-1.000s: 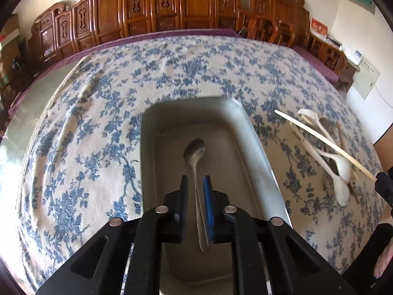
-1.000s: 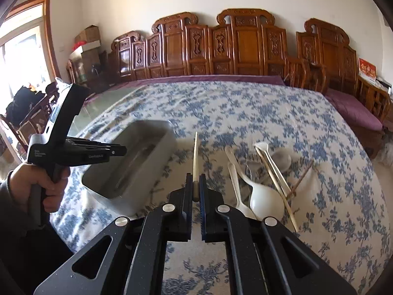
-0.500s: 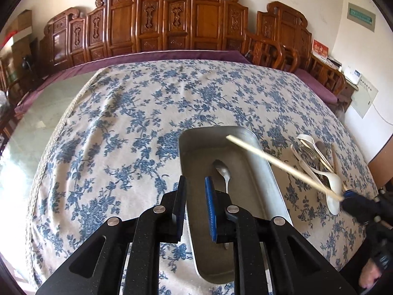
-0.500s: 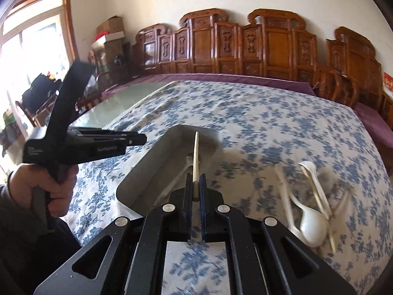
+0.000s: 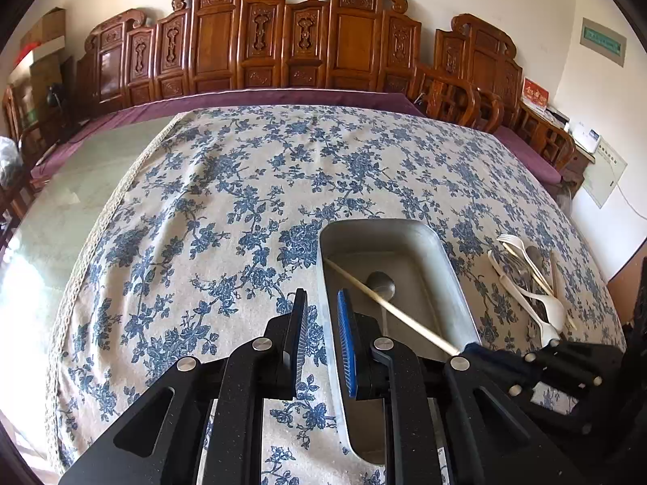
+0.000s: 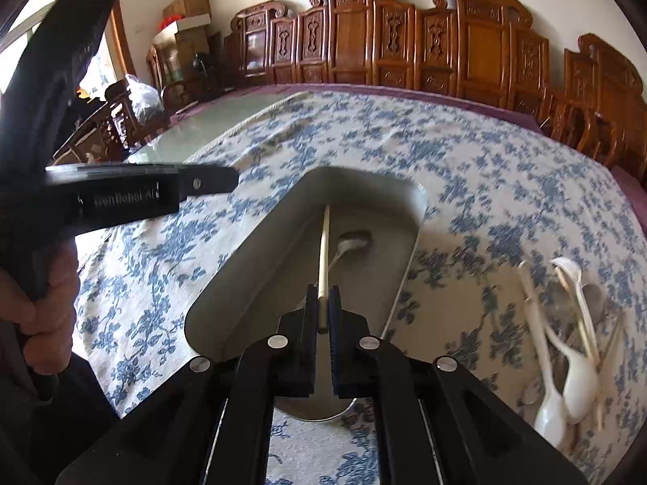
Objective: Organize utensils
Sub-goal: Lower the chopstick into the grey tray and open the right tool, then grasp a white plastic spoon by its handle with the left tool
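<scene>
Far left in the right wrist view, a hand (image 6: 48,303) wraps the handle of the left gripper (image 6: 218,180), which hovers over the floral tablecloth (image 6: 465,153) to the left of the metal tray (image 6: 242,266). From its own camera, the left gripper (image 5: 321,315) sits with its jaws parted by a modest gap and nothing between them, the black finger (image 5: 297,323) over the cloth and the blue-padded finger over the tray's left rim (image 5: 323,283). Moving right, into the tray: a metal spoon (image 5: 380,283) lies on the bottom, bowl toward the far end, and a pale chopstick (image 5: 388,309) slants across above it, its far tip close to the tray's far-left inner corner. Follow that stick back and there's the right gripper (image 5: 465,351), clamped on its near end at the tray's right rim. The right wrist view confirms it: right gripper (image 6: 322,315) pinched narrow on the chopstick (image 6: 323,242), which points straight ahead down the tray, with the spoon (image 6: 352,242) just to its right. Further right, on the cloth beside the tray, waits a pile of utensils (image 5: 529,283): white spoons, a white fork, more chopsticks, all overlapping. Behind it all, carved wooden chairs (image 5: 283,40) line the wall.
</scene>
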`<act>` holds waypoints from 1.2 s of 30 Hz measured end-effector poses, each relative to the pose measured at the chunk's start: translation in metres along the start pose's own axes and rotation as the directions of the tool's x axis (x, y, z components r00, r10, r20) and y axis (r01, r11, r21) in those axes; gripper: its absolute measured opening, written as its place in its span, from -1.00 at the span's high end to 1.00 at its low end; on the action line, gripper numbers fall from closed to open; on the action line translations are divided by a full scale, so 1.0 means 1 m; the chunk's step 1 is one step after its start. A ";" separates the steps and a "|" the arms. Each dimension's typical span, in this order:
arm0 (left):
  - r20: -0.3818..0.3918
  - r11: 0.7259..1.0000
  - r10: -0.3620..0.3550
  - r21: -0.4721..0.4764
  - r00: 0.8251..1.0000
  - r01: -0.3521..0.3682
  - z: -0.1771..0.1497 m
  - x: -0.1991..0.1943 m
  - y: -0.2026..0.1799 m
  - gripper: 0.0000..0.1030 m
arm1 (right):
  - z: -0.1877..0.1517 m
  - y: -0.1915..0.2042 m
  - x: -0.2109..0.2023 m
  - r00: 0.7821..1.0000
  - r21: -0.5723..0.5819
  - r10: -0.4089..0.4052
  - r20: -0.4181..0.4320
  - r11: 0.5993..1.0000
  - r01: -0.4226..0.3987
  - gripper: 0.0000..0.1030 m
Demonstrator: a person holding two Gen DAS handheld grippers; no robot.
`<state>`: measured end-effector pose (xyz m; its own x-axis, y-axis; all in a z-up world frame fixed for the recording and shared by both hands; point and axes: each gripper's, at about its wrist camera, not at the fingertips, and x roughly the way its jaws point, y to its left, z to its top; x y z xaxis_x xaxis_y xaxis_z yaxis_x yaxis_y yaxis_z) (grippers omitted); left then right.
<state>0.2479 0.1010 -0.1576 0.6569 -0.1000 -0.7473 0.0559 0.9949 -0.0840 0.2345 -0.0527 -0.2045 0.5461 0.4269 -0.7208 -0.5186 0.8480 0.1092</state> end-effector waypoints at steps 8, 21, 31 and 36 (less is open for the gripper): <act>0.007 1.000 -0.004 0.002 1.000 0.004 0.001 -0.001 -0.002 0.72 | -0.001 -0.008 -0.004 0.998 0.038 0.057 -0.002 0.998 -0.057 0.35; 0.025 0.996 -0.074 0.056 0.997 0.073 0.004 -0.010 -0.052 0.13 | -0.018 -0.101 -0.075 0.990 0.065 -0.125 0.065 0.991 0.121 0.36; 0.021 0.985 -0.127 0.116 0.992 0.124 -0.003 -0.014 -0.105 -0.06 | -0.038 -0.183 -0.088 0.966 0.119 -0.256 0.029 0.961 0.251 0.36; 0.001 0.982 -0.141 0.127 0.990 0.140 -0.009 -0.003 -0.130 -0.07 | -0.055 -0.209 -0.084 0.958 0.171 -0.287 0.022 0.945 0.279 0.36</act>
<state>0.2313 -0.0285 -0.1503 0.6435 -0.2392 -0.7271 0.2422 0.9647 -0.1030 0.2609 -0.2833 -0.2043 0.6862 0.1726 -0.7066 -0.2250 0.9742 0.0195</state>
